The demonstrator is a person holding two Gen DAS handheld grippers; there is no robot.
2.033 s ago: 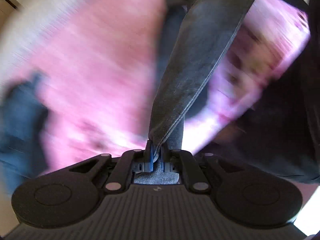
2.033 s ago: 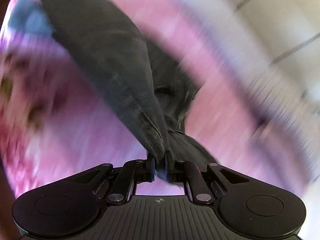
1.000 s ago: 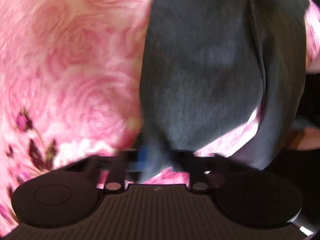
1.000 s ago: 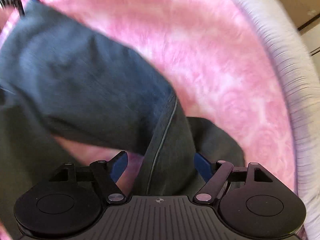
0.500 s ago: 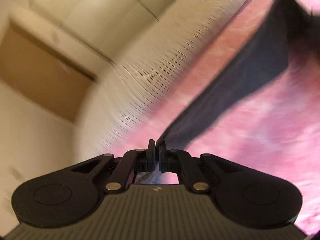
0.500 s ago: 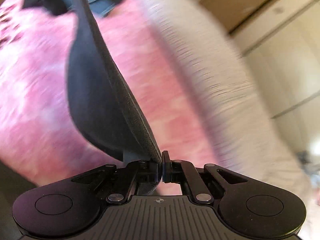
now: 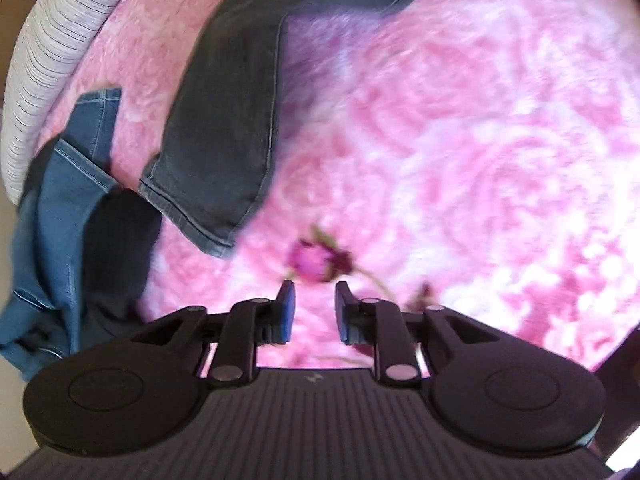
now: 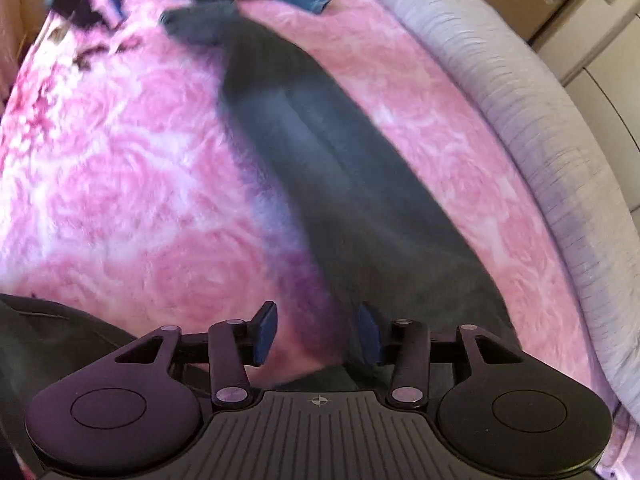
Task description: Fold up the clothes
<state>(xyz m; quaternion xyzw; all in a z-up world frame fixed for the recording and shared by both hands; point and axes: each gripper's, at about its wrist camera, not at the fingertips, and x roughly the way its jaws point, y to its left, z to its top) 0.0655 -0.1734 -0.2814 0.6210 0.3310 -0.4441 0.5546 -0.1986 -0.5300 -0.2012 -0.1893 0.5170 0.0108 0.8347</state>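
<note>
You have let go on both sides. Half a second ago each hand-held gripper was pinched shut on an edge of the dark grey jeans [image 7: 224, 128] and the cloth hung taut in the air; now the left hand-held gripper [image 7: 313, 312] stands with its blue pads apart and nothing between them, hovering over bare pink blanket [image 7: 460, 140] near a printed rosebud. Your right hand-held gripper [image 8: 316, 334] is spread wide too, its right pad just at the edge of the grey cloth, gripping none of it.

The jeans now lie stretched out long on the bed, running roughly along the edge with the ribbed white mattress border [image 8: 540, 128]. The hemmed leg end sits towards the far corner, close beside a heap of blue denim clothes [image 7: 52, 220]; the wider end lies under and just ahead of your right hand-held gripper. In the left view one long seam runs straight down the leg, which suggests the two legs are laid one on the other, though the right view is too blurred to confirm that.

As I judge it, the lay-down is done and the garment is spread for folding. Whether it needs smoothing before you take hold again cannot be told through the blur.
</note>
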